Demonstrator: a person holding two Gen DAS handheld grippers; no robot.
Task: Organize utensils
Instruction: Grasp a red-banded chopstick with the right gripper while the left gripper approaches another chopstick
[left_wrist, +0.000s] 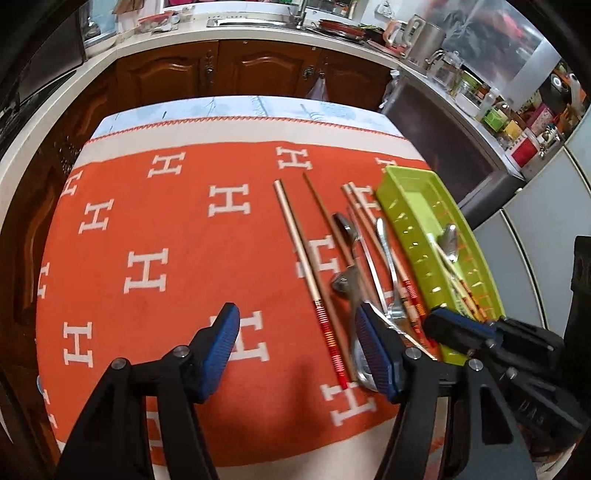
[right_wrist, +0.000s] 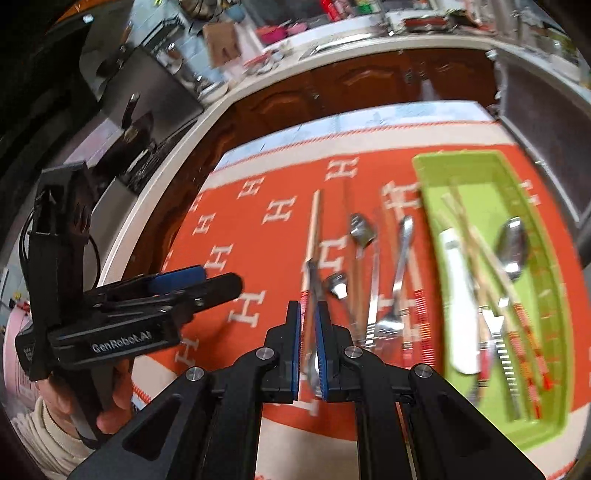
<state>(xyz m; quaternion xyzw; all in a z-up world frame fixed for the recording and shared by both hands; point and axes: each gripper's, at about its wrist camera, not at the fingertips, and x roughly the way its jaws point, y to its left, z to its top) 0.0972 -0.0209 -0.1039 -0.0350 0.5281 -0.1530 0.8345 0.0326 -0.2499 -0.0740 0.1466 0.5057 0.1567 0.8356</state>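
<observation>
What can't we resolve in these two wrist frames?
- Right gripper is shut on a metal utensil; its bowl end is hidden between the pads, so its type is unclear.
- Green tray contents in the right wrist view: motion blur smears the chopsticks and handles.
- Left gripper, left wrist view: its right finger covers the ends of the utensils behind it.

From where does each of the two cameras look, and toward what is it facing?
Left wrist: on the open left hand-held gripper, facing the orange cloth; the right hand-held gripper shows at right.
Right wrist: on the right hand-held gripper, shut on a spoon; the left hand-held gripper and the person's hand show at left.
Shared: green tray, loose chopsticks and spoons.
</observation>
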